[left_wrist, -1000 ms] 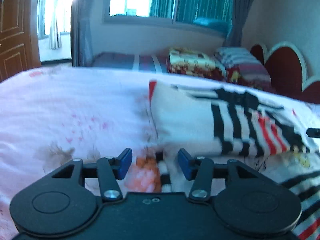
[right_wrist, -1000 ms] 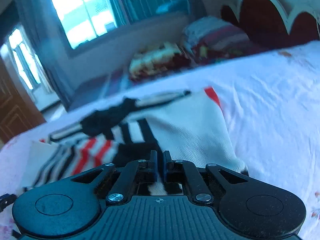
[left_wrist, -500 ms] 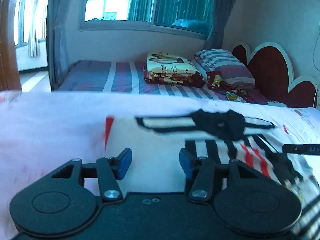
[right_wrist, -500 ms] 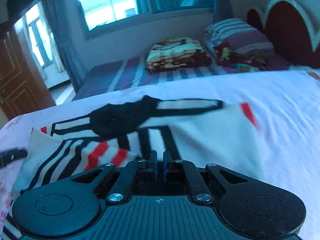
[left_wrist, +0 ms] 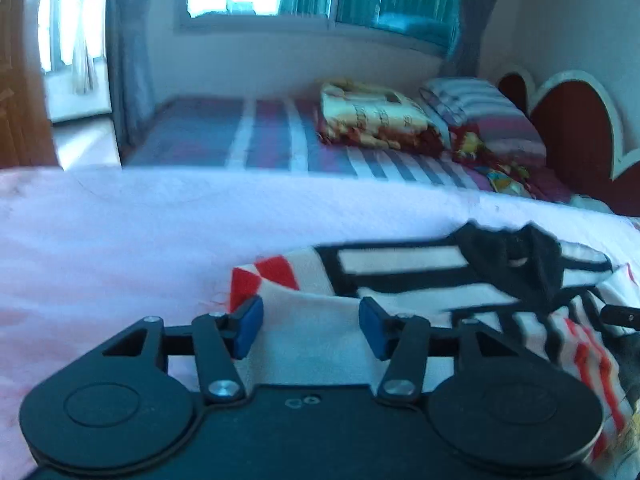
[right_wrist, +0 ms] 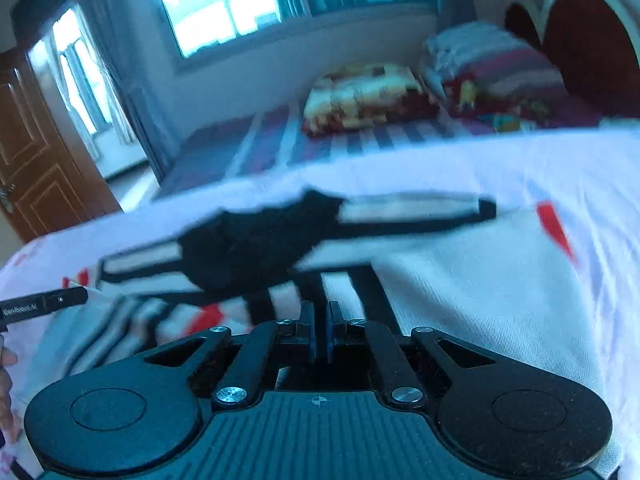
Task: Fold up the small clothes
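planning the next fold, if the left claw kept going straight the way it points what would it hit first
Most likely the white part of the striped garment, which already lies between the opening jaws of the left claw; the pink bedsheet lies beyond. Depth is hard to judge.

I cannot read any words here. The black bar [right_wrist: 44,302] at the left of my right view has small white letters on it, but they are too blurry to make out. The folded blanket [left_wrist: 374,120] on the far bed has some print on it too, and it is just as blurry.
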